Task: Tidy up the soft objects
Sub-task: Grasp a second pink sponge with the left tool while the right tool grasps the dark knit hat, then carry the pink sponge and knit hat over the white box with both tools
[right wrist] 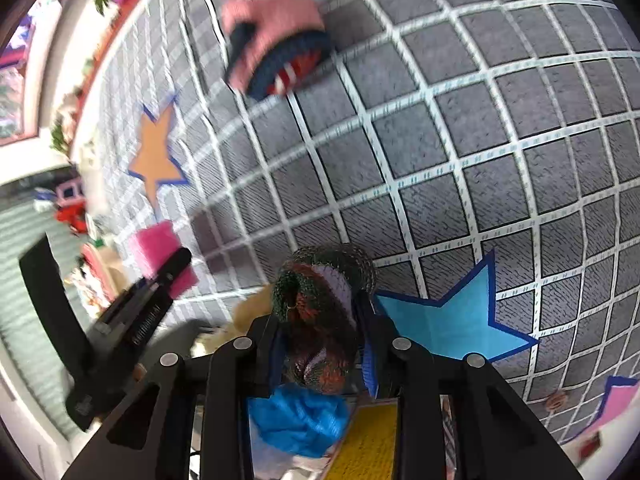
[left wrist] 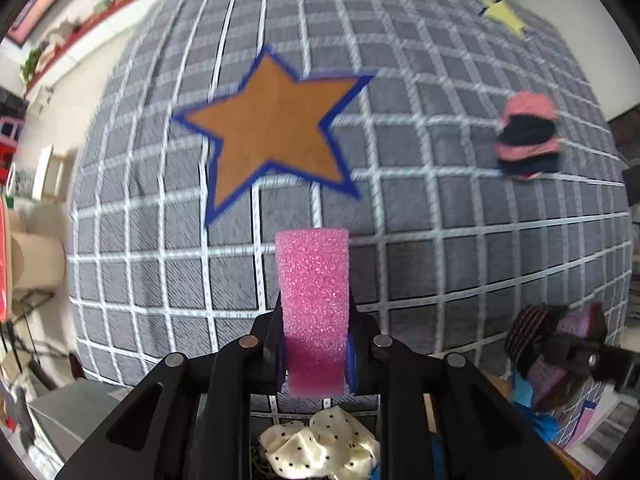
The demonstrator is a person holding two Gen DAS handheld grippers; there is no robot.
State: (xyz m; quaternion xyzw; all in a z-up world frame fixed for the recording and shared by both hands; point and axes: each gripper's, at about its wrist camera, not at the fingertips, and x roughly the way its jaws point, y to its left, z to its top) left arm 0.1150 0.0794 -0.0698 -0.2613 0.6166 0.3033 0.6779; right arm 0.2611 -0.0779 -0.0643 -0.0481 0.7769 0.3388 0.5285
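Note:
My left gripper (left wrist: pixel 314 344) is shut on a pink sponge (left wrist: pixel 314 300) and holds it upright above the grey checked cloth (left wrist: pixel 440 240), just below an orange star (left wrist: pixel 276 128). My right gripper (right wrist: pixel 320 336) is shut on a rolled multicoloured knitted sock (right wrist: pixel 320 304), left of a light blue star (right wrist: pixel 452 320). The right gripper with its sock also shows in the left wrist view (left wrist: pixel 560 344); the left gripper and sponge (right wrist: pixel 160 256) show in the right wrist view. A pink and navy rolled sock bundle (left wrist: pixel 528 136) lies on the cloth, also in the right wrist view (right wrist: pixel 276 44).
A yellow star (left wrist: pixel 506 16) is at the far right of the cloth. A cream polka-dot scrunchie (left wrist: pixel 320 448) lies under my left gripper. A blue soft item (right wrist: pixel 300 420) and a yellow sponge (right wrist: pixel 368 444) lie under my right gripper. A pink star (right wrist: pixel 620 400) is at the right edge.

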